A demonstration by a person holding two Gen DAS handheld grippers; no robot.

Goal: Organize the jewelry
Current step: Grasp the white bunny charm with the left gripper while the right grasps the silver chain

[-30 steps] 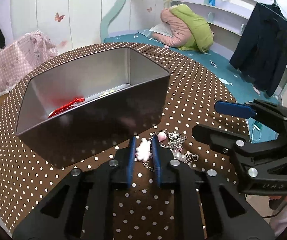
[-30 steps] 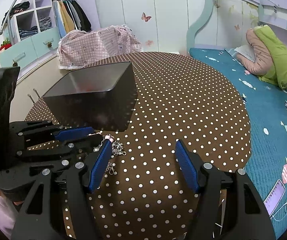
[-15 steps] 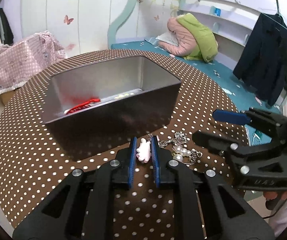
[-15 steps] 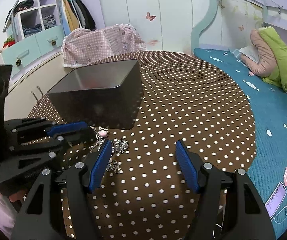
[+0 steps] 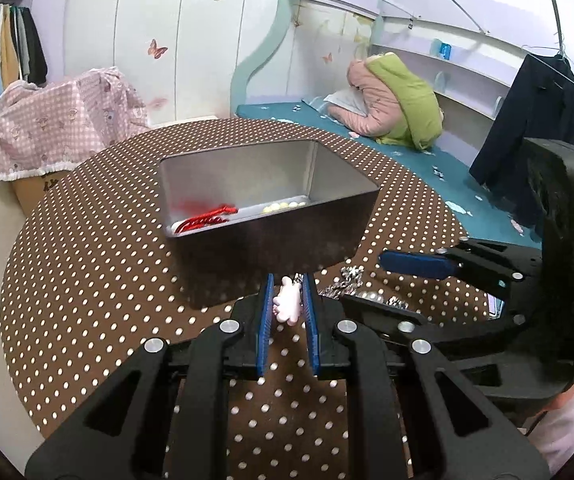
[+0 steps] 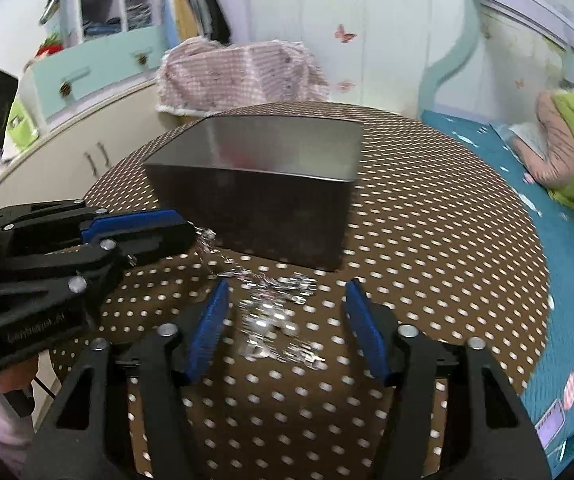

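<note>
Pinching a pale pink charm (image 5: 288, 305), the left gripper (image 5: 287, 312) sits just short of the tin (image 5: 287, 236). The right gripper (image 6: 287, 320) is spread wide; silver chains (image 6: 275, 308) lie between its fingers.

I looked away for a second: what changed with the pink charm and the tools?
The left tool stays shut on the pale pink charm and has lifted it, its silver chain now trailing up from the jewelry pile. The open right tool has moved in around that pile. The dark metal tin is unmoved.

Bright, even room light; fisheye-bent edges; right view motion-blurred.
</note>
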